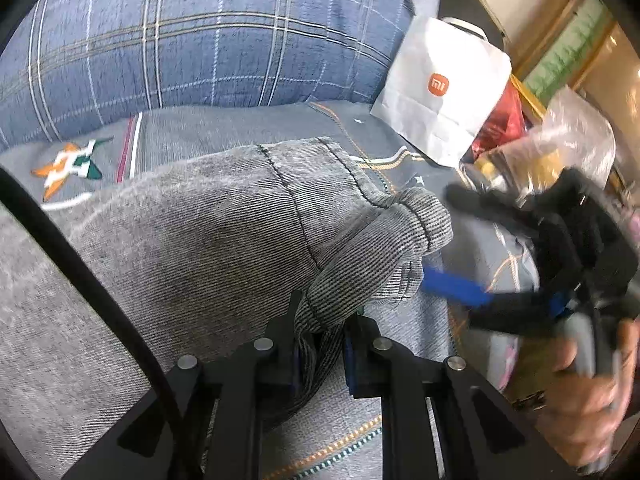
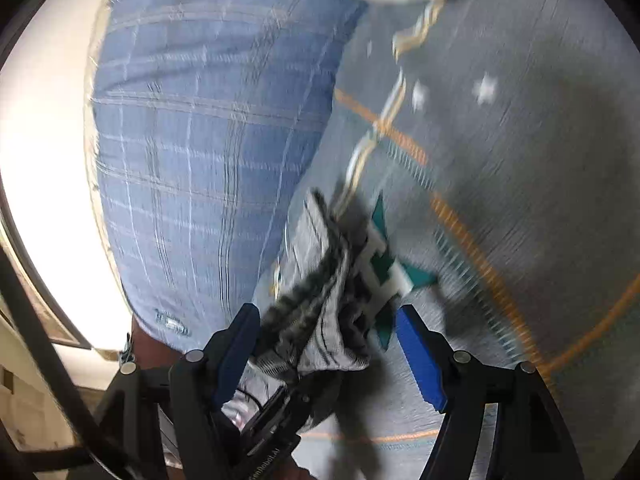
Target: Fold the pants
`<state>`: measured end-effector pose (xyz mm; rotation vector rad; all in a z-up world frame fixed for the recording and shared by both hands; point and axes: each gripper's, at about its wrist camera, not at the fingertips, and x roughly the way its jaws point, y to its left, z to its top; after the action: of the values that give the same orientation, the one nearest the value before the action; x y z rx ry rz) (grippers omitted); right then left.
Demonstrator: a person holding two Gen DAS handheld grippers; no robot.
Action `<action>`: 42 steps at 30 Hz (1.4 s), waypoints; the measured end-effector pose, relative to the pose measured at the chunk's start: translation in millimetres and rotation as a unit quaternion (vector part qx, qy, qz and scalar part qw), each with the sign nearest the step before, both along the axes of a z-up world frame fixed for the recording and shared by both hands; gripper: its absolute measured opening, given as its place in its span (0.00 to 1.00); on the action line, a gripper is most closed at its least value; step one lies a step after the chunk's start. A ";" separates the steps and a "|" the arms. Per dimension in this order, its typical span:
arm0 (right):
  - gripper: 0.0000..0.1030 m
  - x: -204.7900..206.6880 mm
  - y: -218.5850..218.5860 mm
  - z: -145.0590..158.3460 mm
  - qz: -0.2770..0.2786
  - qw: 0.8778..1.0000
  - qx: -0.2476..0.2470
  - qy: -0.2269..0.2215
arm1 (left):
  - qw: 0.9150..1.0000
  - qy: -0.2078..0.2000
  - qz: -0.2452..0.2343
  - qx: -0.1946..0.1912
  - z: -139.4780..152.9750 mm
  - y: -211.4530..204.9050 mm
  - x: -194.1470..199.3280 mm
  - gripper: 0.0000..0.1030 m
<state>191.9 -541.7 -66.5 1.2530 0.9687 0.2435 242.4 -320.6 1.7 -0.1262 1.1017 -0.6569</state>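
The grey denim pants (image 1: 224, 232) lie on the grey patterned bed cover (image 1: 224, 132), with a leg hem bunched at the right. My left gripper (image 1: 320, 344) is shut on a fold of the pants near that hem. My right gripper (image 1: 460, 240) shows at the right in the left wrist view, jaws wide apart, one blue finger (image 1: 456, 286) next to the hem. In the right wrist view my right gripper (image 2: 326, 344) is open, with a bunch of the pants' hem (image 2: 320, 312) between its blue pads, touching the left pad (image 2: 236, 348).
A blue plaid pillow (image 1: 192, 36) lies behind the pants. A white paper bag (image 1: 444, 88) with an orange logo stands at the back right, next to red and clear plastic bags (image 1: 560, 136). A black cable (image 1: 100, 292) crosses the left of the view.
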 end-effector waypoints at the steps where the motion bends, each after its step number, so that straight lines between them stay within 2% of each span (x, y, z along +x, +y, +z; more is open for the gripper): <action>1: 0.72 2.7 4.9 -3.8 0.008 1.000 0.009 0.004 | 1.000 0.006 0.003 -0.006 -0.1 1.8 1.0 0.16; 3: 0.72 6.8 13.3 -8.9 0.013 0.999 0.034 0.003 | 1.000 0.007 0.003 -0.006 -0.5 3.2 2.3 0.16; 9: 0.72 12.6 19.2 -16.8 -0.008 0.995 0.098 -0.007 | 0.999 -0.029 -0.018 0.025 7.4 -7.4 -5.1 0.16; 12: 0.72 9.5 15.3 -19.0 -0.013 0.993 0.117 -0.010 | 0.999 -0.023 -0.026 0.023 8.0 -7.0 -4.5 0.20; 15: 0.77 2.1 7.3 -13.4 -0.017 0.992 0.121 -0.025 | 0.999 -0.023 -0.035 0.024 8.6 -6.3 -5.5 0.25; 17: 0.78 1.2 6.2 -8.3 -0.020 0.995 0.095 -0.023 | 0.999 -0.024 -0.037 0.026 7.3 -7.7 -6.4 0.26; 20: 0.75 11.0 22.5 -11.9 0.012 0.998 0.061 0.012 | 0.999 -0.014 -0.045 0.023 4.0 -8.8 -7.0 0.32; 21: 0.69 13.9 27.0 -12.6 0.015 0.999 0.047 0.023 | 0.999 -0.009 -0.049 0.019 3.9 -7.8 -7.5 0.33; 22: 0.54 14.9 30.5 -11.8 0.018 0.999 0.021 0.036 | 0.999 -0.002 -0.053 0.011 4.6 -5.4 -7.5 0.37; 23: 0.46 15.1 31.3 -10.9 0.021 0.999 0.007 0.042 | 0.998 0.010 -0.059 -0.005 6.2 -0.9 -7.5 0.43; 24: 0.43 15.0 31.4 -9.2 0.022 0.999 -0.001 0.042 | 0.998 0.018 -0.063 -0.022 8.7 5.0 -7.4 0.46; 25: 0.36 14.4 30.8 -6.9 0.022 0.999 -0.006 0.039 | 0.997 0.023 -0.064 -0.036 11.9 12.3 -7.5 0.50; 26: 0.31 13.0 29.1 -3.4 0.021 0.999 -0.016 0.035 | 0.997 0.026 -0.062 -0.048 15.9 20.7 -6.6 0.58; 28: 0.27 12.4 28.5 2.1 0.019 0.999 -0.031 0.030 | 0.996 0.039 -0.046 -0.068 20.8 39.2 -1.1 0.63; 31: 0.24 16.0 35.4 12.4 0.025 0.999 -0.043 0.010 | 0.993 0.073 0.001 -0.089 23.0 70.2 17.5 0.63; 34: 0.24 18.6 50.8 34.5 0.044 0.995 -0.072 -0.044 | 0.987 0.098 0.047 -0.117 27.5 101.5 39.5 0.63; 38: 0.22 21.6 93.7 68.9 0.098 0.980 -0.129 -0.119 | 0.984 0.107 0.068 -0.128 39.2 123.9 57.2 0.63; 42: 0.21 26.5 141.3 79.4 0.148 0.963 -0.168 -0.149 | 0.982 0.108 0.073 -0.134 49.7 144.0 72.3 0.64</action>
<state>218.4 -400.4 12.8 0.7329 0.8871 0.4673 314.8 -176.6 51.4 -0.5157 1.1941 -0.6667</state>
